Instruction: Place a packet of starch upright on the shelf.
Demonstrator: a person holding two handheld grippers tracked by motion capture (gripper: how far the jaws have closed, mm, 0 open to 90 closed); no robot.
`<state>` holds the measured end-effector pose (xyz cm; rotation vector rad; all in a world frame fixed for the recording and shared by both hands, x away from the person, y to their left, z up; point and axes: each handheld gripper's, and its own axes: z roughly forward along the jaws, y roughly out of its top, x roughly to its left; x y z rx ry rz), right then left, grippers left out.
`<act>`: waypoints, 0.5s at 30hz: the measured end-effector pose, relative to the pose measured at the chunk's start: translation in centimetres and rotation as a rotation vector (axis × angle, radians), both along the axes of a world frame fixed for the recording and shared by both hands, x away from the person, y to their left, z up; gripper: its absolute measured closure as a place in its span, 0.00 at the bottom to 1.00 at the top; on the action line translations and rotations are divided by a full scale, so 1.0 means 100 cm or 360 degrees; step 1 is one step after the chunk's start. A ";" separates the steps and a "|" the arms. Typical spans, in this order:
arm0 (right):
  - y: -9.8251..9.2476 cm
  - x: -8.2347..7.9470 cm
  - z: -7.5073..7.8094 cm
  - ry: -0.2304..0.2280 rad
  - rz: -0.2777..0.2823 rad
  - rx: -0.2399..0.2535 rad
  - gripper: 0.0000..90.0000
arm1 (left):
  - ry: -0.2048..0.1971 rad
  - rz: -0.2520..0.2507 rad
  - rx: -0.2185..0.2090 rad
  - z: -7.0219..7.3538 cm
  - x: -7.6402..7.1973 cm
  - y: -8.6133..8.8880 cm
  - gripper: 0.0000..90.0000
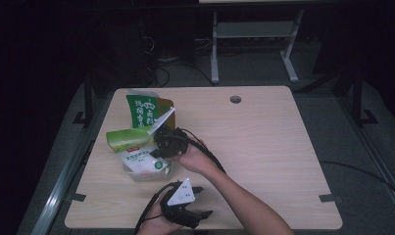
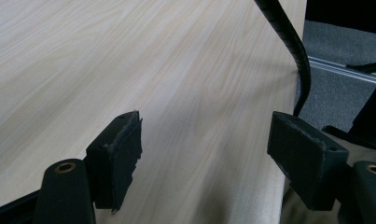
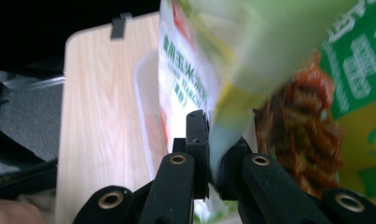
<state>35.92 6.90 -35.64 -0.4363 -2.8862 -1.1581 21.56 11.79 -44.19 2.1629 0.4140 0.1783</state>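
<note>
Overhead, the table (image 1: 263,137) carries a clear tub (image 1: 148,171) at its left, holding a pale green packet (image 1: 136,147) slanted toward the near edge. Closer, the right gripper (image 3: 212,154) pinches that packet's (image 3: 232,60) edge beside a dark green bag (image 3: 358,65). Near the front edge, the left gripper (image 2: 204,144) gapes wide over bare wood.

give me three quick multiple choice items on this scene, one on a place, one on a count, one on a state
1. Where is the clear plastic tub?
A. table's left half
B. far right corner
C. on the floor

2. How many printed food pouches are at the tub?
A. one
B. two
C. four

3. What is the right claw doing?
A. hanging open
B. clamped on the pale green and white pouch
C. resting on bare table

Key: 1 A, the high view shows the tub left of centre on the light wooden table. 2 B, the pale pouch and a dark green pouch. 3 B, its jaws pinch the pouch's edge.
</note>
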 end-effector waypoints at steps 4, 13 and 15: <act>-0.012 0.003 -0.011 0.0086 -0.0043 0.0029 0.96 | -0.0001 -0.0001 0.0007 0.000 0.001 0.000 0.28; -0.021 0.007 -0.019 0.0127 -0.0052 0.0055 0.96 | 0.0016 0.0013 -0.0011 -0.001 0.001 -0.001 0.28; -0.021 0.008 -0.019 0.0140 -0.0047 0.0065 0.95 | 0.0017 0.0013 -0.0006 -0.001 0.001 -0.001 0.28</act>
